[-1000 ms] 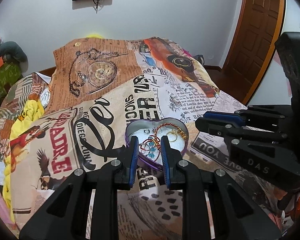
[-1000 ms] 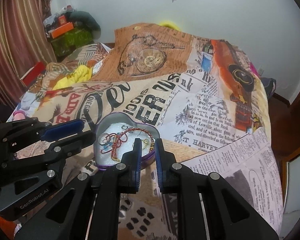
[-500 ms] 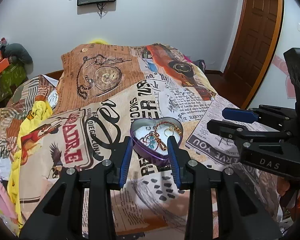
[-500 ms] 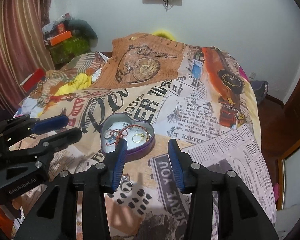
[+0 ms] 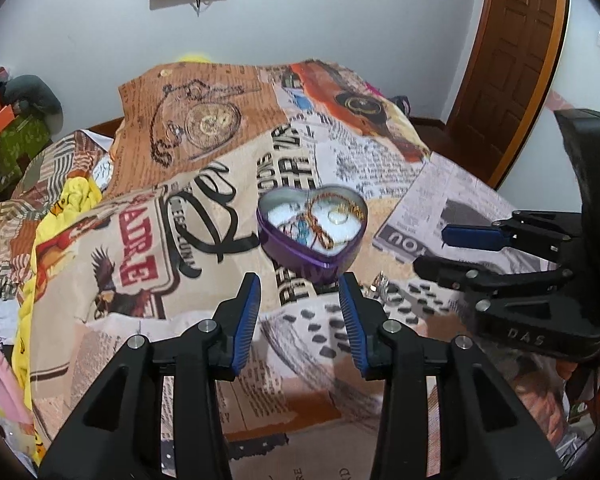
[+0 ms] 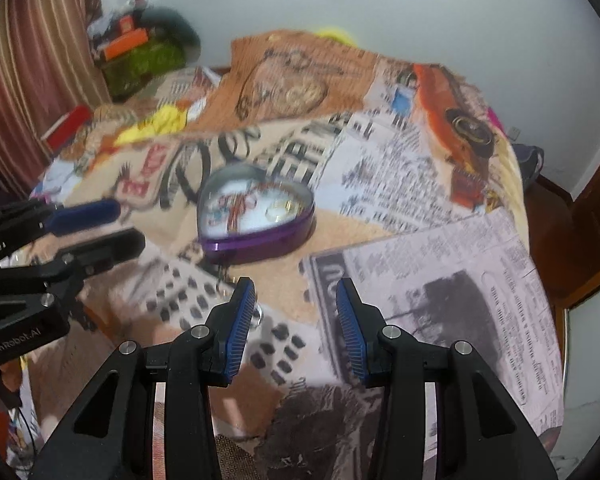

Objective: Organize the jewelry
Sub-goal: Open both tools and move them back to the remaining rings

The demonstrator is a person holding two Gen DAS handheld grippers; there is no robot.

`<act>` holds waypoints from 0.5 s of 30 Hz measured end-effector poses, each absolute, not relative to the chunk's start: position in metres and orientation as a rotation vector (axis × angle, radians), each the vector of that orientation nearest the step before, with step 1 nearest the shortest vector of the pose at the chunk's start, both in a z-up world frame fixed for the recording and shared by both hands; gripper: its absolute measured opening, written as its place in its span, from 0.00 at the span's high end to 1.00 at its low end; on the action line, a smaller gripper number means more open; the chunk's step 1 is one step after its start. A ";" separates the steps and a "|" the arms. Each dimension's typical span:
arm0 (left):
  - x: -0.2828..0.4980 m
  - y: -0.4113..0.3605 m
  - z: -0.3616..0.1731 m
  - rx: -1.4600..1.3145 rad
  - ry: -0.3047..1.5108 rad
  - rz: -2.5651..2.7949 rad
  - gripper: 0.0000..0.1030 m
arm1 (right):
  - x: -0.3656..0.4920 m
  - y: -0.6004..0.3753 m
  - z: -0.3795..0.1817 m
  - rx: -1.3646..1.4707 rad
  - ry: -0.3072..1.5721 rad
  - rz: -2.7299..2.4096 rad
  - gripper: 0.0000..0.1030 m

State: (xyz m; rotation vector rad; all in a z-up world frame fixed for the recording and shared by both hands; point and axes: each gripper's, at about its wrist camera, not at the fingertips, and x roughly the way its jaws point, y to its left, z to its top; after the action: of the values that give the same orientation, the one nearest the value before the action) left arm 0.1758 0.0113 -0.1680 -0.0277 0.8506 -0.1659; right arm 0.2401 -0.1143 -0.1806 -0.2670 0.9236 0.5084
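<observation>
Both your tongs, left gripper [image 5: 300, 294] and right gripper [image 6: 296, 300], gape empty | heart tin [image 5: 312, 228] filled | next: pinch stray ring [image 5: 384, 289]

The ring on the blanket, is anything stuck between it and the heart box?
Nothing visible. The ring lies on the blanket just in front of the heart box, with only bare blanket between them. Both grippers are open and hold nothing.

My left wrist camera looks forward and down over the bed from near its foot; my right one does likewise from the right. Both share the heart-shaped tin [image 5: 312, 228] [image 6: 256, 220], fairly close.
</observation>
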 end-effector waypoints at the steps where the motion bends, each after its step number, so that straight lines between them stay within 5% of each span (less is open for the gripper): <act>1: 0.176 0.011 -0.171 -0.026 0.857 -0.168 0.61 | 0.240 -0.111 -0.185 -0.280 0.936 0.519 0.63; 13: 0.183 0.003 -0.198 -0.001 0.931 -0.187 0.61 | 0.245 -0.096 -0.210 -0.338 1.011 0.619 0.63; 15: 0.184 0.002 -0.200 -0.007 0.937 -0.188 0.61 | 0.246 -0.098 -0.212 -0.310 1.018 0.645 0.69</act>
State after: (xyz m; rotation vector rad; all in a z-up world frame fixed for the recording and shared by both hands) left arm 0.1843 0.0019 -0.2000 -0.0074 0.9371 -0.1876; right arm 0.2459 -0.0984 -0.2116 -0.3102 1.0182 0.6445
